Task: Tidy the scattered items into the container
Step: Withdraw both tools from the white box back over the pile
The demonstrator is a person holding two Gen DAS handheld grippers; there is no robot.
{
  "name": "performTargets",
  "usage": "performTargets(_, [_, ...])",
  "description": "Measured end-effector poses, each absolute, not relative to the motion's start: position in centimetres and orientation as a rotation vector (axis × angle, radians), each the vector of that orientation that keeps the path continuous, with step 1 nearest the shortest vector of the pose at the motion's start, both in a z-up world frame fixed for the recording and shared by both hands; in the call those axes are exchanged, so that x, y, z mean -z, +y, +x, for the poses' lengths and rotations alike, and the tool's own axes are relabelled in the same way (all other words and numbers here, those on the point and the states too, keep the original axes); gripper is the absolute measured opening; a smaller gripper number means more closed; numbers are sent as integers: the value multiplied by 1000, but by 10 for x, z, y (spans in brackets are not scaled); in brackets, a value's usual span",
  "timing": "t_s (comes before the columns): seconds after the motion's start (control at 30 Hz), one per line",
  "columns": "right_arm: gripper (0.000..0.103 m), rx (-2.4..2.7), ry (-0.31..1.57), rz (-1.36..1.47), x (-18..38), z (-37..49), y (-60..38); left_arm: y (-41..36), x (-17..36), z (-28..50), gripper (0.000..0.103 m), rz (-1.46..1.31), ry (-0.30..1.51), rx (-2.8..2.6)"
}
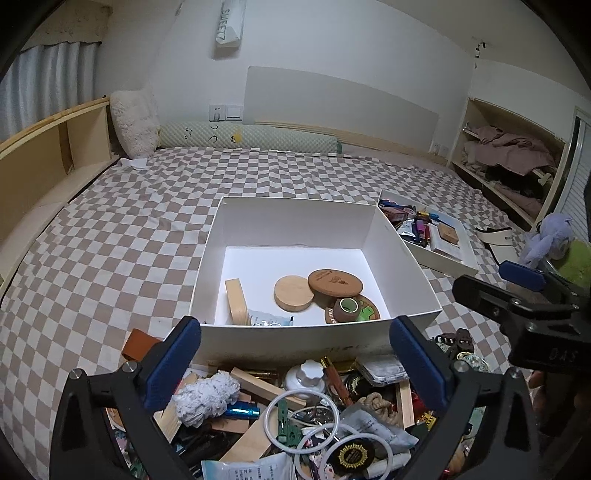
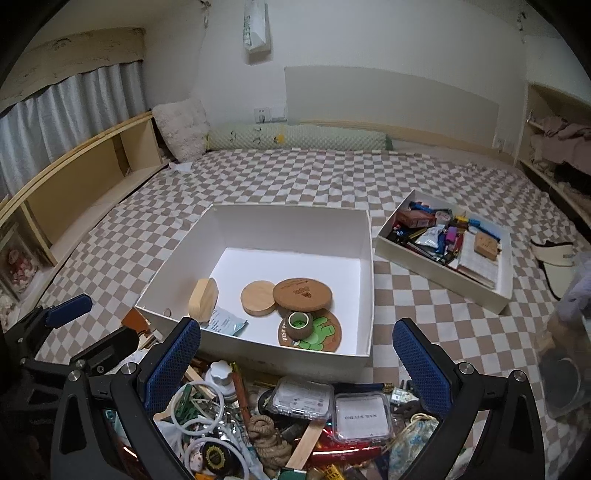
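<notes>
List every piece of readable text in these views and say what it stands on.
"SWEET7": white wall box, printed sideways.
"NAIL STUDIO": clear plastic case, upside down.
"BEST F...": green frog coaster, partly hidden.
"DAS": right gripper body.
Cork lid stamp, packets: too small to read.

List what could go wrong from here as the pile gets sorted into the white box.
1. The white rings lie tangled with clips and packets, so lifting one may drag neighbours along.
2. The wooden block in the white box leans on edge; a dropped item may topple it.
3. Both open hand-held grippers, left and right, hover close together and could collide.
</notes>
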State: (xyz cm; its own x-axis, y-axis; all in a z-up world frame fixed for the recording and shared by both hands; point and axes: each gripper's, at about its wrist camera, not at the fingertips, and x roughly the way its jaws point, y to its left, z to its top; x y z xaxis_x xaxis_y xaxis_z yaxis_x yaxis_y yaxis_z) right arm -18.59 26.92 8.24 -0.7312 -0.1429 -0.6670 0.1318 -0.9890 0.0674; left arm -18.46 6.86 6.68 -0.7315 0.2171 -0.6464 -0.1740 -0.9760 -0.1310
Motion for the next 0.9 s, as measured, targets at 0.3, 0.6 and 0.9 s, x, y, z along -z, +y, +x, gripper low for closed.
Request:
performTargets(0.3, [103,2812,-15,1062,-85,-163,268,66,-76,-167,103,-1017,-77,-2755])
performTargets(0.6, [103,2811,24,1065,-84,-141,265,60,-78,-151,103,-1029,-97,-2759])
performTargets(0.9, [103,2817,19,1052,-80,-118,268,52,-79,-124,103,-1004,-57,-2801])
